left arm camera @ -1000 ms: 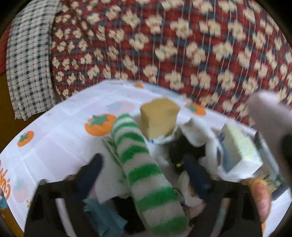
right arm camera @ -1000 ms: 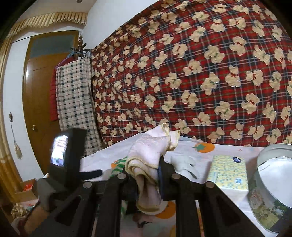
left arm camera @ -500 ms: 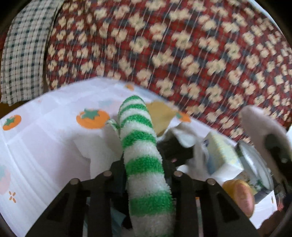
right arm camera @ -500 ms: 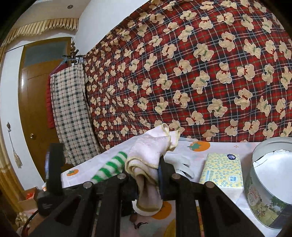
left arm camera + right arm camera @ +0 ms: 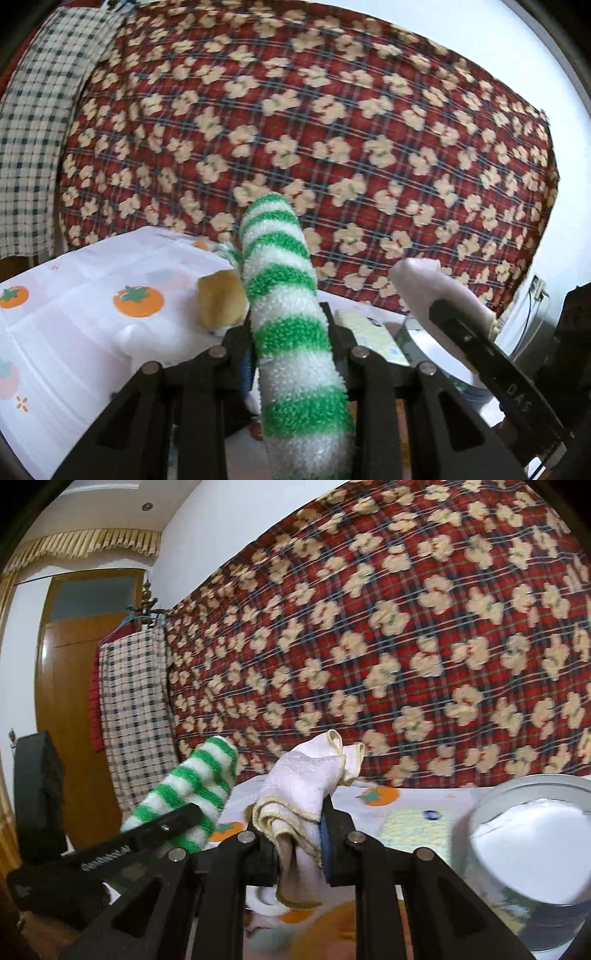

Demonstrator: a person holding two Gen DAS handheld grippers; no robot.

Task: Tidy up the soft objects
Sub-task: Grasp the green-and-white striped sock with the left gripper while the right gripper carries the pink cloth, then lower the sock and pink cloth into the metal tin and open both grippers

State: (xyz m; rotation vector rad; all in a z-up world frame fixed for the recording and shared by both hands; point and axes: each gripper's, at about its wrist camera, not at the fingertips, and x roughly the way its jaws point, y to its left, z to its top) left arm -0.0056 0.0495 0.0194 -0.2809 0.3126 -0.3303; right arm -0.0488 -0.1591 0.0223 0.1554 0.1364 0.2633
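A fuzzy green-and-white striped sock [image 5: 288,302] stands up between the jaws of my left gripper [image 5: 290,332], which is shut on it and holds it above the table. From the right wrist the same sock [image 5: 192,790] shows at the left, pinched by the left gripper [image 5: 173,823]. My right gripper [image 5: 301,834] is shut on a pale pink cloth with yellow trim [image 5: 306,790], which bunches above the jaws and hangs below them. In the left wrist view that pink cloth [image 5: 432,291] shows at the right, held in the right gripper [image 5: 454,325].
A round tin [image 5: 535,849] with a pale inside stands at the right. A yellow tissue pack [image 5: 417,830] lies beside it. A tan sponge block [image 5: 219,299] sits on the tomato-print tablecloth [image 5: 74,314]. A red plaid quilt [image 5: 314,129] hangs behind the table.
The left gripper closed on the striped sock and lifted it off the pile, tilting upward. The right gripper kept the pink cloth and shifted sideways toward the tin.
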